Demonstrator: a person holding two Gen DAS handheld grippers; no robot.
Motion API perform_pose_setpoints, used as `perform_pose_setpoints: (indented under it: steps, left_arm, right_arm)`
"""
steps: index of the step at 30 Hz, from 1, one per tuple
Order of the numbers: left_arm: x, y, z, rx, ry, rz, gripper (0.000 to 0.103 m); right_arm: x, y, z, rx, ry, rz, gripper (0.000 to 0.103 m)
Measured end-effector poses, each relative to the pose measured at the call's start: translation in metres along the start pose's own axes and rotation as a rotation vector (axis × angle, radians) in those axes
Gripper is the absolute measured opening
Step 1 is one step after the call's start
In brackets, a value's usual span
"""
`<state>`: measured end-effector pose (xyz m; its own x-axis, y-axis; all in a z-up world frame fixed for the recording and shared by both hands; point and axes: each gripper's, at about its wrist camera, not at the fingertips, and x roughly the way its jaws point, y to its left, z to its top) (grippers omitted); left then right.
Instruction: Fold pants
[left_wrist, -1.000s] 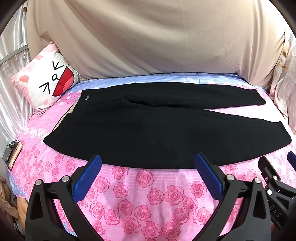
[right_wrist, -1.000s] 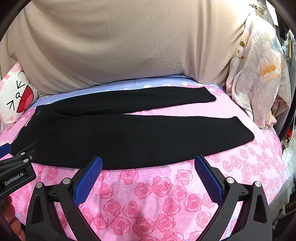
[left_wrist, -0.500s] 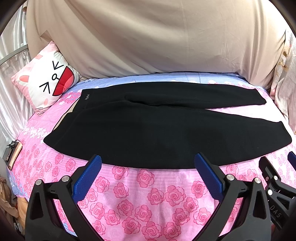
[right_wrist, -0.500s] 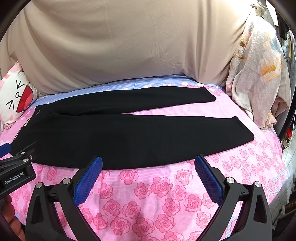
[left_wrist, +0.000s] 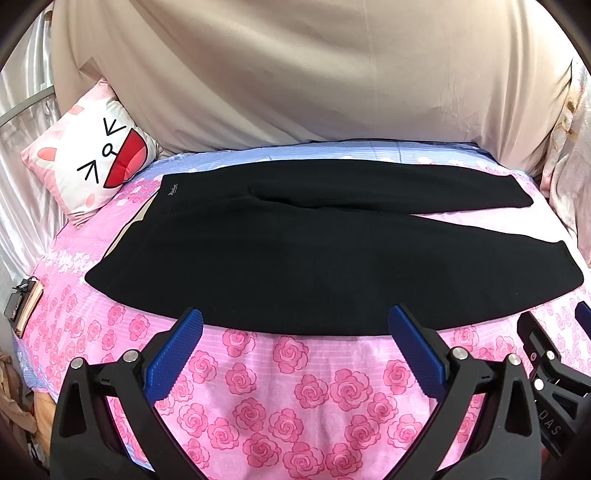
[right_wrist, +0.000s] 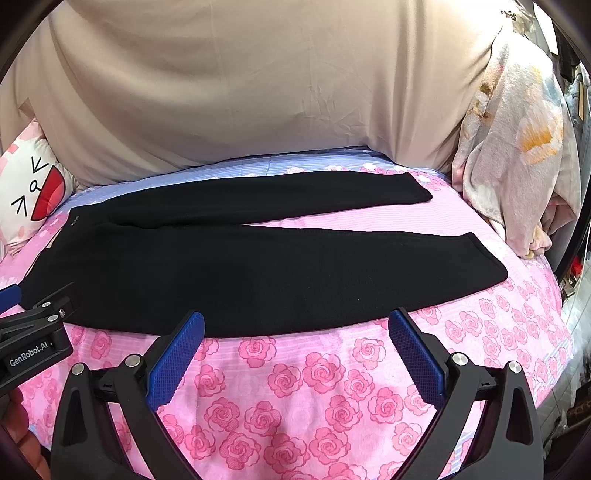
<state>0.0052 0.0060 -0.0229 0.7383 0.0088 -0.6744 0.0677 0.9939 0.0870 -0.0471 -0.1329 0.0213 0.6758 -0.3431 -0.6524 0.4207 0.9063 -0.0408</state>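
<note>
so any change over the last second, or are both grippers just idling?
Nothing visibly changed. The black pants lie spread flat on the rose-print bedsheet, legs apart, in the same spot. The left gripper and right gripper stay open above the near edge, holding nothing.

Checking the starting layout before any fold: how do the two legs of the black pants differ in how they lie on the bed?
The near leg lies next to the open fingers of both grippers, while the far leg lies toward the beige cloth. The near leg's cuff reaches further right than the far leg's cuff. The near leg looks wider, though the fisheye may exaggerate that. Both lie flat, unfolded, splayed apart with pink rose bedsheet showing between them, joined at the waistband on the left.
</note>
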Motion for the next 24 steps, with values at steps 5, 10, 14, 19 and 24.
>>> perform_pose_setpoints:
  steps: [5, 10, 14, 19, 24]
  left_arm:
    - [0.002, 0.0015, 0.0021, -0.002, 0.008, 0.001, 0.098]
    - [0.0034, 0.0027, 0.0032, -0.003, 0.014, 0.004, 0.098]
    - [0.0038, 0.0023, 0.0044, -0.003, 0.016, 0.006, 0.098]
    - [0.0051, 0.0029, 0.0056, -0.004, 0.018, 0.009, 0.098]
    - [0.006, 0.0035, 0.0058, -0.001, 0.024, 0.013, 0.098]
  right_arm:
    - [0.0014, 0.0013, 0.0004, -0.003, 0.005, -0.001, 0.098]
    - [0.0024, 0.001, 0.0006, -0.004, 0.007, -0.001, 0.098]
    - [0.0031, 0.0015, 0.0001, -0.003, 0.01, -0.002, 0.098]
    - [0.0035, 0.0011, 0.0004, -0.004, 0.009, -0.002, 0.098]
    - [0.0044, 0.0016, 0.0004, -0.006, 0.014, -0.003, 0.098]
